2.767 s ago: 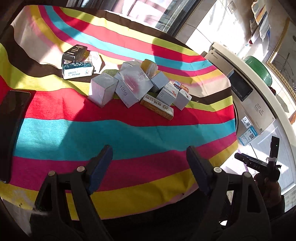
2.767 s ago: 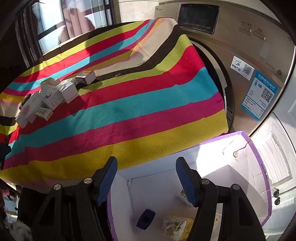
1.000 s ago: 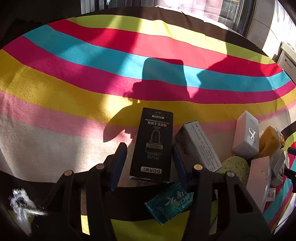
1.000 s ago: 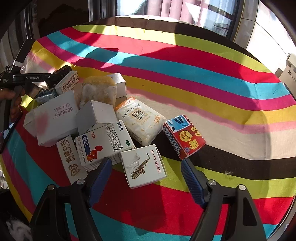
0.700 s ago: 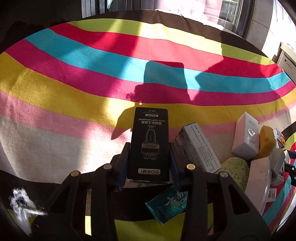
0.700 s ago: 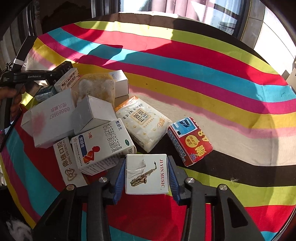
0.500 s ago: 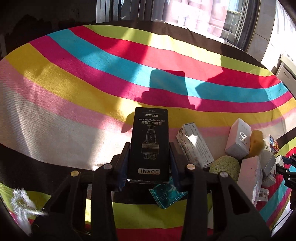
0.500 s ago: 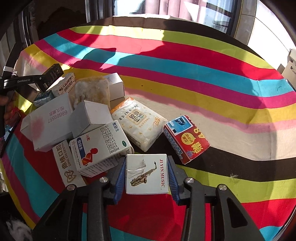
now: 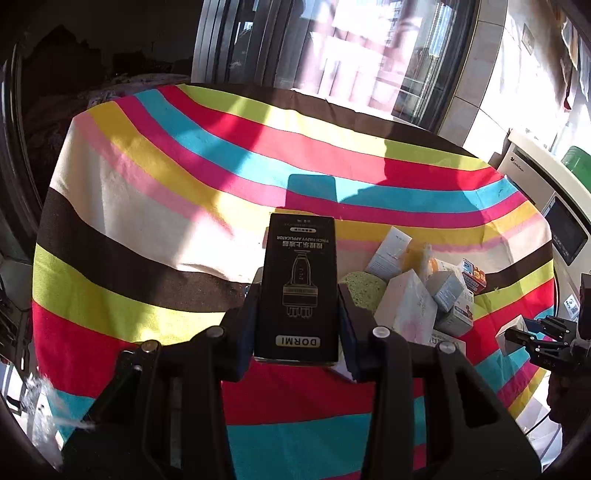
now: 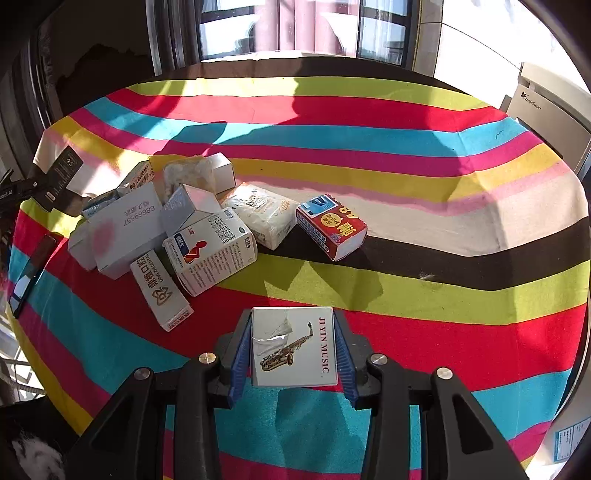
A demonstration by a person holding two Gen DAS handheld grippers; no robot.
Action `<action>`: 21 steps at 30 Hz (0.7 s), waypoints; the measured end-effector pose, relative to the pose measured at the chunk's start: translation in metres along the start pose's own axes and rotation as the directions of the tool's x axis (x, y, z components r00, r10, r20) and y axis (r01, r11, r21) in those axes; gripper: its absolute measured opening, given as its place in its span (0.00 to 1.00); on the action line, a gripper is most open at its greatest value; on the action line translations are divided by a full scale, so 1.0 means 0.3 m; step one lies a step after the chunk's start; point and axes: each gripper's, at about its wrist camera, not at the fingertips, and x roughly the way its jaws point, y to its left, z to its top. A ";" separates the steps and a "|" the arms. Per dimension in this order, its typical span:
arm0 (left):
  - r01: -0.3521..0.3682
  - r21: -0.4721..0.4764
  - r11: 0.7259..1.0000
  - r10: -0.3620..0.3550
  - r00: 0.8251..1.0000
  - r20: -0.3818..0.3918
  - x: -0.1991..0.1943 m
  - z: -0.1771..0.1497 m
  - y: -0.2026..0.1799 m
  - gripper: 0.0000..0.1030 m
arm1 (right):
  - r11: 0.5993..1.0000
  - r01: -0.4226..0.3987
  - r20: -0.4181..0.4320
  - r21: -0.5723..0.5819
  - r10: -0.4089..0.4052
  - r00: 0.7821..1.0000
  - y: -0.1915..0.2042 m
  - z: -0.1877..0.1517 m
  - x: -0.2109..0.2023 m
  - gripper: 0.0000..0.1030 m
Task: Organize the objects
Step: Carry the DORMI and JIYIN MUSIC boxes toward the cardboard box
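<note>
My left gripper (image 9: 297, 321) is shut on a black DORMI box (image 9: 299, 288) and holds it above the striped tablecloth (image 9: 184, 184). My right gripper (image 10: 293, 350) is shut on a white JIYIN MUSIC box (image 10: 293, 347) with a saxophone picture, lifted above the cloth near the front. A pile of small boxes (image 10: 207, 243) and a white packet (image 10: 258, 214) lies on the cloth at left centre in the right wrist view. A red and blue box (image 10: 332, 225) lies just right of the pile. The pile shows in the left wrist view (image 9: 417, 295) to the right of the black box.
A washing machine (image 9: 546, 206) stands past the table's right edge; it also shows in the right wrist view (image 10: 550, 107). A dark phone (image 10: 31, 273) lies at the cloth's left edge. Windows (image 10: 295, 26) stand behind the table.
Both grippers closed on their boxes and lifted them off the cloth. Each has risen and pulled back from the pile since half a second ago.
</note>
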 end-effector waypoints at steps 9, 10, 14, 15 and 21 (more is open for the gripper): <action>0.097 0.008 0.995 -0.097 0.994 -0.059 -0.072 -0.152 -0.113 0.42 | 1.000 -0.013 0.010 0.027 0.013 1.000 0.058 -0.118 -0.081 0.41; 0.106 0.009 0.994 -0.105 0.992 -0.069 -0.069 -0.166 -0.126 0.42 | 0.999 -0.016 0.009 0.032 0.016 1.000 0.063 -0.130 -0.084 0.41; 0.142 0.021 0.990 -0.140 0.985 -0.097 -0.079 -0.219 -0.193 0.42 | 0.999 -0.022 0.020 0.043 0.021 1.000 0.076 -0.169 -0.114 0.41; 0.152 0.030 0.988 -0.149 0.984 -0.100 -0.083 -0.228 -0.213 0.42 | 0.999 -0.019 0.025 0.046 0.018 1.000 0.076 -0.178 -0.126 0.41; 0.256 0.051 0.965 -0.245 0.957 -0.155 -0.093 -0.286 -0.344 0.42 | 0.997 0.009 0.041 0.077 -0.013 0.999 0.040 -0.242 -0.202 0.41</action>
